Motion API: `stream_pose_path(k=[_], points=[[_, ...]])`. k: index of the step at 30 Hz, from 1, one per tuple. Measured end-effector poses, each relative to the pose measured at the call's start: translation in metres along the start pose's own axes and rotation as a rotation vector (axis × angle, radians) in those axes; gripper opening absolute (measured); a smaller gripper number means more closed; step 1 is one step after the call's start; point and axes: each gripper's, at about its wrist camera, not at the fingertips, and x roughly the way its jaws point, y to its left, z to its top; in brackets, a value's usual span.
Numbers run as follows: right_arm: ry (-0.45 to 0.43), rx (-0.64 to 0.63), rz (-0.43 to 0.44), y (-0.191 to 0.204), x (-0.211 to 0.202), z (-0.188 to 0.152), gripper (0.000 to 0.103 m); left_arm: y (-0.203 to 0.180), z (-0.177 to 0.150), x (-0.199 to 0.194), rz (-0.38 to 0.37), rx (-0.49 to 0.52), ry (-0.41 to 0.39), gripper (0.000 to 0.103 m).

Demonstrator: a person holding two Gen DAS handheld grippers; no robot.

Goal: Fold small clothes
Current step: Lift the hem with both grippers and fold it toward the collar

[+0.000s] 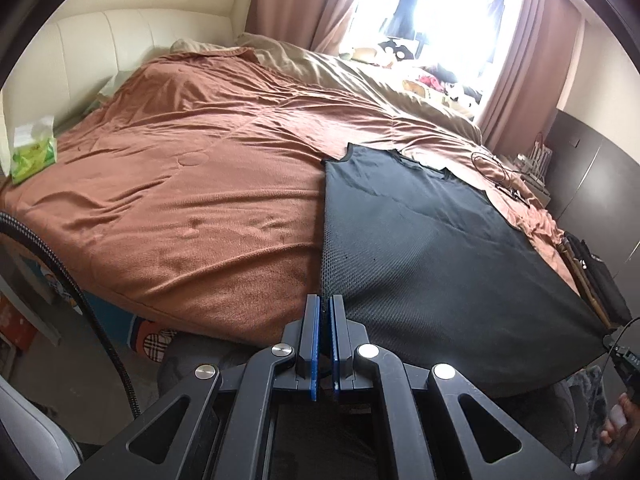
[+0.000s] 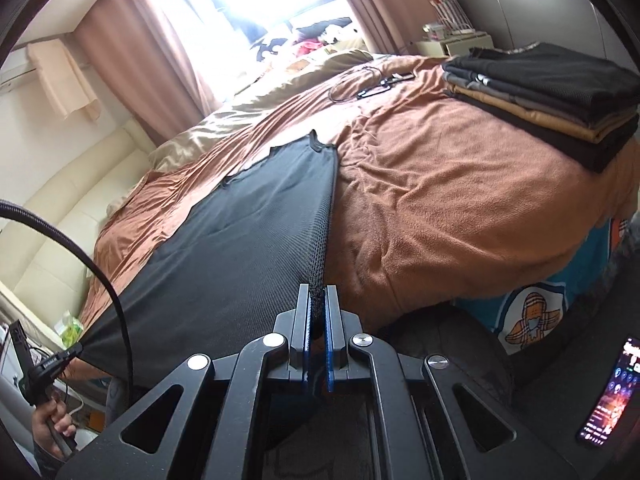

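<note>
A black mesh sleeveless shirt (image 1: 420, 240) lies spread flat on the brown blanket (image 1: 192, 184), its neckline toward the window and its hem at the near bed edge. My left gripper (image 1: 325, 304) is shut on the hem's left corner. My right gripper (image 2: 318, 294) is shut on the hem's other corner, and the shirt (image 2: 248, 240) stretches away to its left. The right gripper shows at the far right edge of the left wrist view (image 1: 614, 346), and the left gripper at the far left of the right wrist view (image 2: 70, 354), each pinching a corner.
A stack of folded clothes (image 2: 552, 96) sits on the bed's right corner. A cable and small black items (image 2: 372, 80) lie on the blanket beyond the shirt. A green tissue pack (image 1: 34, 148) is at the bed's left edge. A lit phone (image 2: 612, 392) lies low right.
</note>
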Motion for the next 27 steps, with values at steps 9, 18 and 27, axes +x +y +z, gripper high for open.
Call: stream_pose_path(k=[9,18,27], points=[[-0.033,-0.043,0.032,-0.001,-0.042,-0.027,0.002,0.006,-0.027,-0.048,-0.028,0.014,-0.057,0.004],[-0.064,-0.094,0.045,0.003,-0.073,-0.034,0.002,0.01,-0.033,-0.084,-0.067,0.009,-0.133,0.004],[-0.11,-0.13,0.055,0.012,-0.075,-0.022,0.002,0.007,-0.016,-0.101,-0.071,0.032,-0.191,0.004]])
